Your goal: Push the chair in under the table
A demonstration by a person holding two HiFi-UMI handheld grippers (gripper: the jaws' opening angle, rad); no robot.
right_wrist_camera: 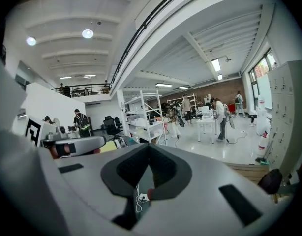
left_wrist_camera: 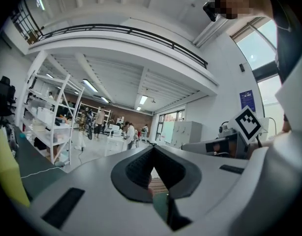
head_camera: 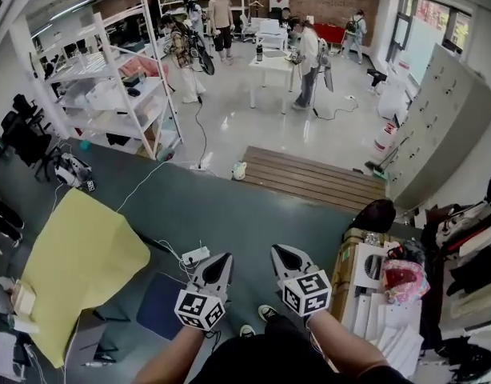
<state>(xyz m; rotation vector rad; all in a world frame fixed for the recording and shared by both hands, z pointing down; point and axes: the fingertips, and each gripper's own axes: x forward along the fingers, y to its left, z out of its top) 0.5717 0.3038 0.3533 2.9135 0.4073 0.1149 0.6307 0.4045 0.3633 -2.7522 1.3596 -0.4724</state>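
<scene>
In the head view my two grippers are held side by side low in the middle, above a dark green floor. The left gripper is shut with nothing in it, and so is the right gripper. Each gripper view shows its own jaws closed and empty: the left gripper and the right gripper. A dark blue seat-like shape, perhaps the chair, lies on the floor just left of the left gripper. A table under a yellow cover stands at the far left. Neither gripper touches them.
A white power strip with cables lies ahead of the left gripper. A cluttered table stands at the right, a wooden platform and grey lockers beyond. White shelving stands at the left; people stand at the back.
</scene>
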